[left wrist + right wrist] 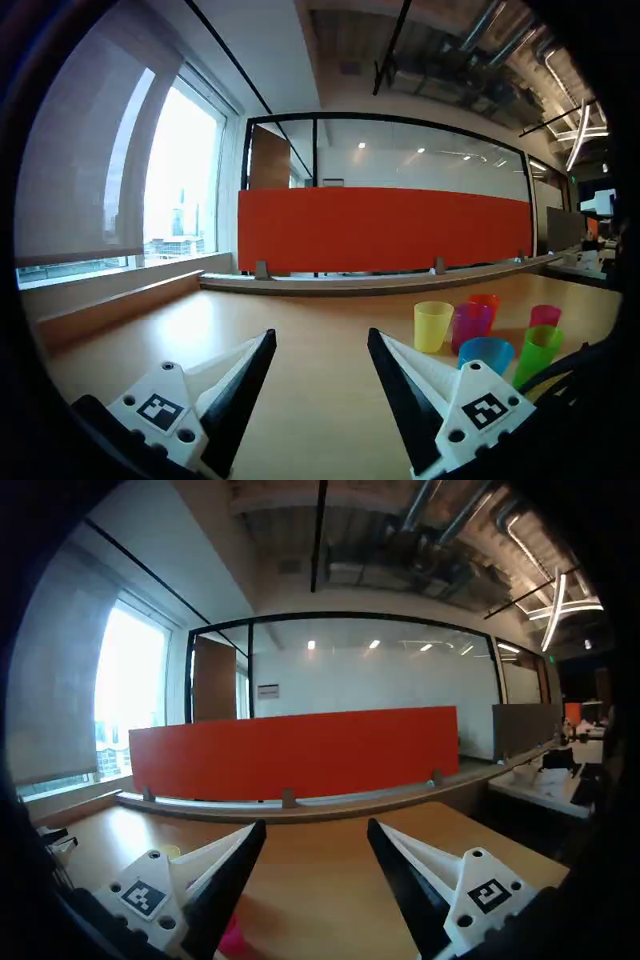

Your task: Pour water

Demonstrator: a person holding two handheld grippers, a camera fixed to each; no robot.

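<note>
Wide-spread, empty left gripper above wooden table. Ahead to its right, upright on table: yellow cup, purple cup, orange cup, pink cup, blue cup, green cup. Right gripper likewise wide, empty; by left finger, pink blur, possibly cup.

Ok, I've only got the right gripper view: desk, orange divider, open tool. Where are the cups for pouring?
Observer: The left gripper view shows six coloured cups standing together on the desk, off to the right.
Operator: Is the left tool holding one?
Observer: No. The left tool is open, with only bare desk between its fingers.
Operator: Which cup looks nearest to it?
Observer: The blue cup, just past the finger on the right of that view.
</note>
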